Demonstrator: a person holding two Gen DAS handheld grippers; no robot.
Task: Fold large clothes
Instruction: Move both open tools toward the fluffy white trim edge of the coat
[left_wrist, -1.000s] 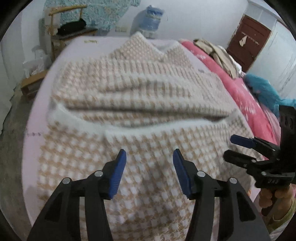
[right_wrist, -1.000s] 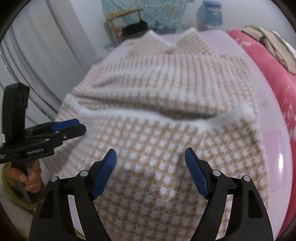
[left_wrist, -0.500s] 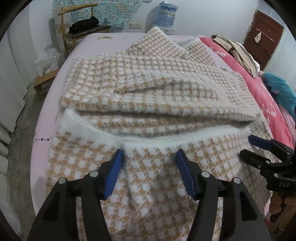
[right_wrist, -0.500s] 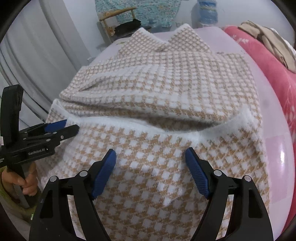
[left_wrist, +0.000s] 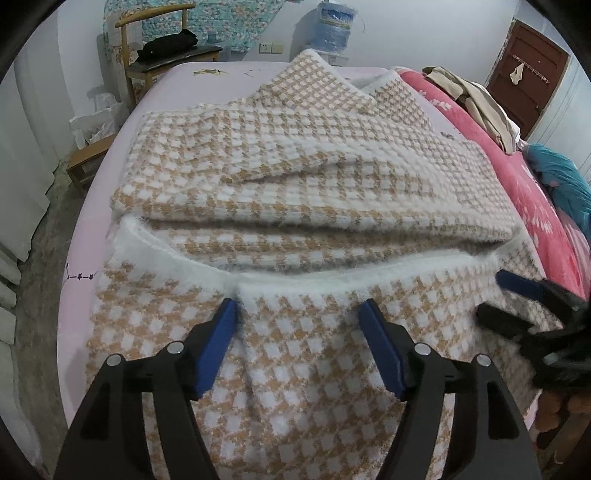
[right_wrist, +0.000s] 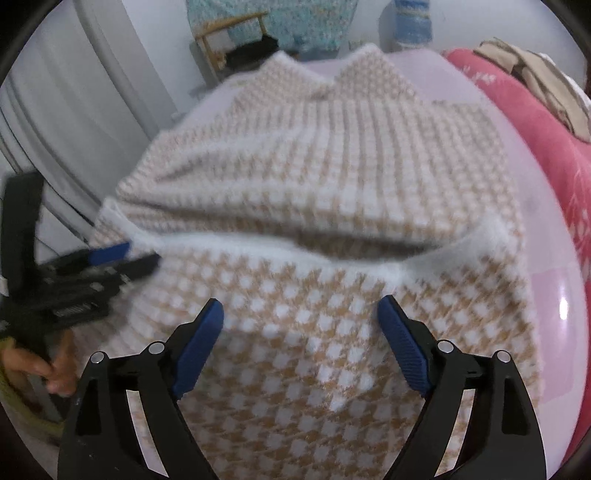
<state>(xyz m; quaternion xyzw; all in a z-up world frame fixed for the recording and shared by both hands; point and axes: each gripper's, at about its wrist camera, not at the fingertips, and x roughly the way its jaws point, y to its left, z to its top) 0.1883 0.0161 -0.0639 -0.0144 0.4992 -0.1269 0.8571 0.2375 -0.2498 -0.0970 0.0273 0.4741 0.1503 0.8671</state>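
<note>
A large fuzzy garment in tan and white houndstooth knit with a white fluffy edge (left_wrist: 314, 192) lies folded over on a pale pink bed sheet (left_wrist: 159, 96), filling the middle of both views. The left gripper (left_wrist: 297, 325) hovers over the near layer at 6 o'clock; its jaws have just been opening and stand apart, the cloth under them, not pinched. The right gripper (right_wrist: 301, 325) at 6 o'clock in its own view, blurred, also has just widened and holds nothing. A red flowered blanket (left_wrist: 535, 206) lies at 3 o'clock.
</note>
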